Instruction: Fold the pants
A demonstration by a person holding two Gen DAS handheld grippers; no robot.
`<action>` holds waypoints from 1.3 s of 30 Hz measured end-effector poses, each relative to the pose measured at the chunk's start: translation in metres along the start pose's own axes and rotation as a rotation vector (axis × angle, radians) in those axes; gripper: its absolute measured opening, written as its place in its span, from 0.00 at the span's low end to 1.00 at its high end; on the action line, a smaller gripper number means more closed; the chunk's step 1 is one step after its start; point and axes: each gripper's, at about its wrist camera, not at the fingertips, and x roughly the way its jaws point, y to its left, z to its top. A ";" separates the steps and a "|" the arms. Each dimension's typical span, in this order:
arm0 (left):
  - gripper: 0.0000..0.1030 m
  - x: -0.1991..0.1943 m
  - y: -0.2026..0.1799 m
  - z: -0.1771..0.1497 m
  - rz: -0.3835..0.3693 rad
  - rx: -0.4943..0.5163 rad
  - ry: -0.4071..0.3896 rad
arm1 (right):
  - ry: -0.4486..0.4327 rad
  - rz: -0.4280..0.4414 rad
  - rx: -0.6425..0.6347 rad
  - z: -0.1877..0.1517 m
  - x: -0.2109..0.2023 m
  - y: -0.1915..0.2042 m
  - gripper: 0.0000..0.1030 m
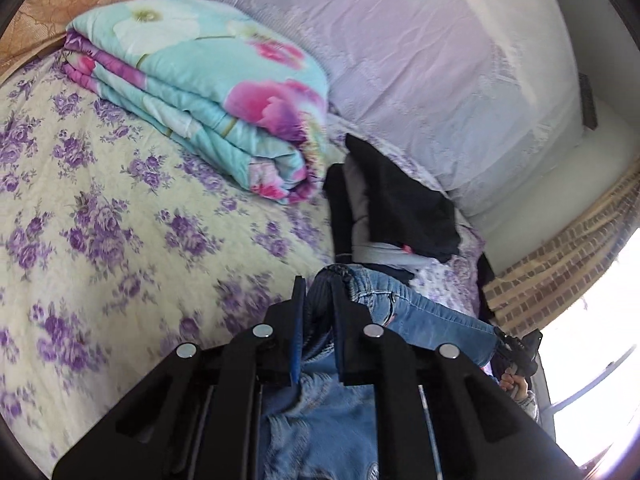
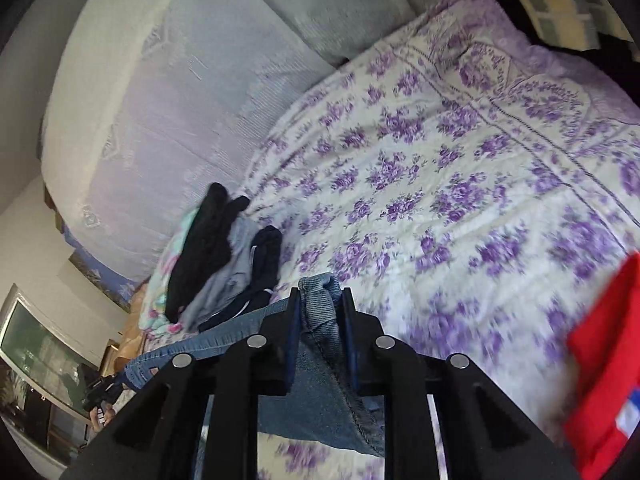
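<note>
Blue jeans point(image 1: 420, 312) hang stretched between my two grippers above a bed. My left gripper point(image 1: 320, 292) is shut on one end of the jeans, and denim hangs below it. My right gripper point(image 2: 320, 296) is shut on the other end of the jeans point(image 2: 320, 380), and the fabric runs off to the left towards the other gripper point(image 2: 100, 394). In the left wrist view the right gripper point(image 1: 516, 350) shows at the far end of the jeans, held by a hand.
The bed has a cream bedspread with purple flowers point(image 1: 120, 220) point(image 2: 460, 200). A folded turquoise floral quilt point(image 1: 200, 88) lies on it. A pile of black and grey clothes point(image 1: 392, 208) point(image 2: 224, 256) lies by the white padded headboard point(image 1: 420, 60). A red cloth point(image 2: 604, 364) lies at right.
</note>
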 end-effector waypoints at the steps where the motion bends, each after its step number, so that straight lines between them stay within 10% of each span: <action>1: 0.11 -0.009 -0.003 -0.007 -0.013 0.003 -0.006 | -0.014 0.006 0.000 -0.010 -0.016 0.000 0.19; 12: 0.16 -0.079 0.046 -0.133 -0.120 -0.117 -0.012 | -0.039 0.061 0.006 -0.160 -0.127 -0.043 0.19; 20: 0.11 -0.133 0.094 -0.177 -0.026 -0.256 -0.093 | 0.010 0.126 0.023 -0.203 -0.163 -0.053 0.41; 24: 0.11 -0.142 0.059 -0.184 0.025 -0.150 -0.078 | -0.046 0.157 0.208 -0.211 -0.183 -0.075 0.42; 28: 0.15 -0.112 -0.033 -0.184 0.039 0.104 -0.018 | -0.029 0.225 0.390 -0.224 -0.178 -0.080 0.44; 31: 0.59 -0.076 -0.084 -0.188 0.041 0.213 0.014 | -0.050 0.309 0.483 -0.233 -0.178 -0.070 0.59; 39: 0.62 0.029 -0.105 -0.187 0.020 0.238 0.182 | 0.065 0.345 0.693 -0.233 -0.150 -0.045 0.70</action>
